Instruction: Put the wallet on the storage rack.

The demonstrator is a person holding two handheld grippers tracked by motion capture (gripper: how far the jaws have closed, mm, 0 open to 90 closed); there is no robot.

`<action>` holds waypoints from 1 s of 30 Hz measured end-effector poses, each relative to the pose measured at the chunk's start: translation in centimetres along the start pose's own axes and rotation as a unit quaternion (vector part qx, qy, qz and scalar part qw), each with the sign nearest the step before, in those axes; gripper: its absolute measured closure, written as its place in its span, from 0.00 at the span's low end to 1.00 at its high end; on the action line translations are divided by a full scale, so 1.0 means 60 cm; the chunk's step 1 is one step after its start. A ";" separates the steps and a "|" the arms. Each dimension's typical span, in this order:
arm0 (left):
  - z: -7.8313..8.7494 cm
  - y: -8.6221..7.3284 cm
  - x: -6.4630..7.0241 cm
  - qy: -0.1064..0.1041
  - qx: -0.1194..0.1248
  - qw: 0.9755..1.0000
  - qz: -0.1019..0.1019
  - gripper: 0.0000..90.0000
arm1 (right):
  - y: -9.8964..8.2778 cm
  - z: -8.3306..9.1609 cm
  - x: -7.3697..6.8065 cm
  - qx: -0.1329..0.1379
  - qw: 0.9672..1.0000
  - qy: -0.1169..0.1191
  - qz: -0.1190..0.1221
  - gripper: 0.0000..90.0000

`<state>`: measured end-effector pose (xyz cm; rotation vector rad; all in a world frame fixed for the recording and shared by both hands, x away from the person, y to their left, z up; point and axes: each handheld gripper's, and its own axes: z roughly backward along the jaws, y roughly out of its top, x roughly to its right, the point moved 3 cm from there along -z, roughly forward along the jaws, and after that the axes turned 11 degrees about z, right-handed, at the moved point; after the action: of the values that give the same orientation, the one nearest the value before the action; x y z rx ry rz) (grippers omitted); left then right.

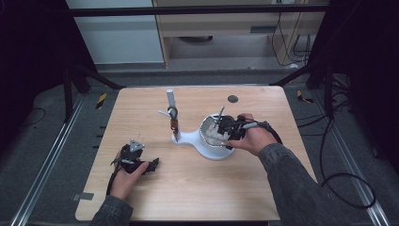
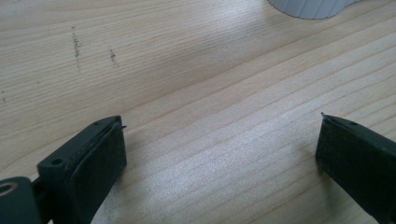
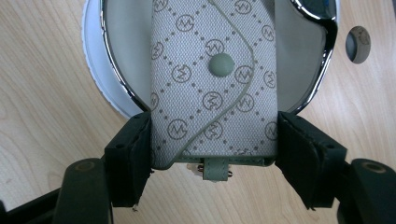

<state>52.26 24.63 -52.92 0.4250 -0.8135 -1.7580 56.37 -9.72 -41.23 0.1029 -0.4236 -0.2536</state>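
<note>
**Grey pouch clamped over the dish rim**

Grey monogram fabric sits between my right gripper's point(image 3: 214, 154) jaws: a small snap-flap pouch point(image 3: 212, 88), pinched on both side edges, its short tab and metal ring at the near end over bare wood. Beyond the jaws the pouch lies across the chrome-rimmed dish point(image 3: 116, 84) of a white stand point(image 1: 188, 139), the rim curving away on either side of it. Farther off, a dark round hole point(image 3: 357, 44) marks the table point(image 3: 42, 93).

My left gripper point(image 2: 219, 140) is spread wide and holds nothing, with plain wood between and ahead of its jaws. The stand's ribbed white base point(image 2: 308, 7) is well ahead.
</note>
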 end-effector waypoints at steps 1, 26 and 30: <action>0.000 0.000 0.000 0.000 0.000 1.000 0.000 0.01 | 0.000 0.000 0.000 0.000 1.000 -0.002 0.002 0.34; 0.000 0.000 0.000 0.000 0.001 1.000 0.000 0.01 | 0.014 -0.009 -0.002 -0.012 1.000 -0.002 0.013 0.35; 0.000 0.000 0.000 0.000 0.000 1.000 -0.001 0.01 | 0.015 -0.010 -0.002 -0.011 1.000 0.000 0.012 0.35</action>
<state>52.27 24.62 -52.91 0.4248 -0.8136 -1.7599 56.71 -8.81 -41.67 0.0756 -0.4226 -0.2351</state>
